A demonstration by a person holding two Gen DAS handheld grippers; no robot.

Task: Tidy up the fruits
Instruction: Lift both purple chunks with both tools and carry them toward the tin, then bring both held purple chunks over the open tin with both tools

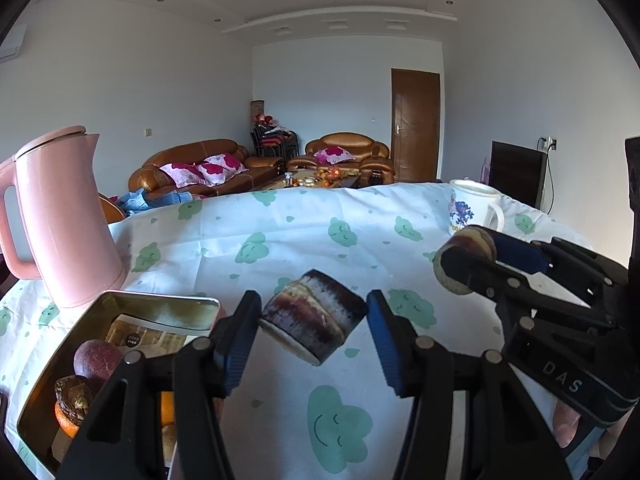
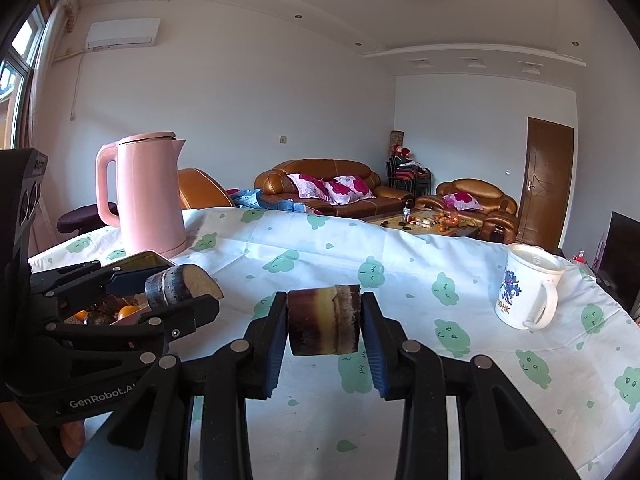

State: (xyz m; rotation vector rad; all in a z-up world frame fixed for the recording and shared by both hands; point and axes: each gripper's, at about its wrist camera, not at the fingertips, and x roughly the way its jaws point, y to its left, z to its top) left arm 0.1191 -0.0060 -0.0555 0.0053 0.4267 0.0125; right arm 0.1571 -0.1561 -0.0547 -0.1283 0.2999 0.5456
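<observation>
A table under a white cloth (image 2: 320, 248) printed with green smiling clouds fills the foreground of a living room with brown leather sofas. Each gripper holds a dark, banded sugarcane piece above the cloth: the left gripper (image 1: 312, 322) is clamped on a tilted piece (image 1: 314, 318), and the right gripper (image 2: 324, 322) squeezes a level piece (image 2: 323, 322). At 8 o'clock in the left view lies a metal tin (image 1: 132, 304) holding a passion fruit (image 1: 96, 358) and oranges. A pink kettle (image 2: 150, 196) stands at 10 o'clock, a floral mug (image 2: 528, 288) at 3 o'clock in the right view.

2 cane pcs (image 2: 323, 321) (image 2: 182, 287), 1 kettle (image 2: 152, 196), 1 mug (image 2: 527, 286)
</observation>
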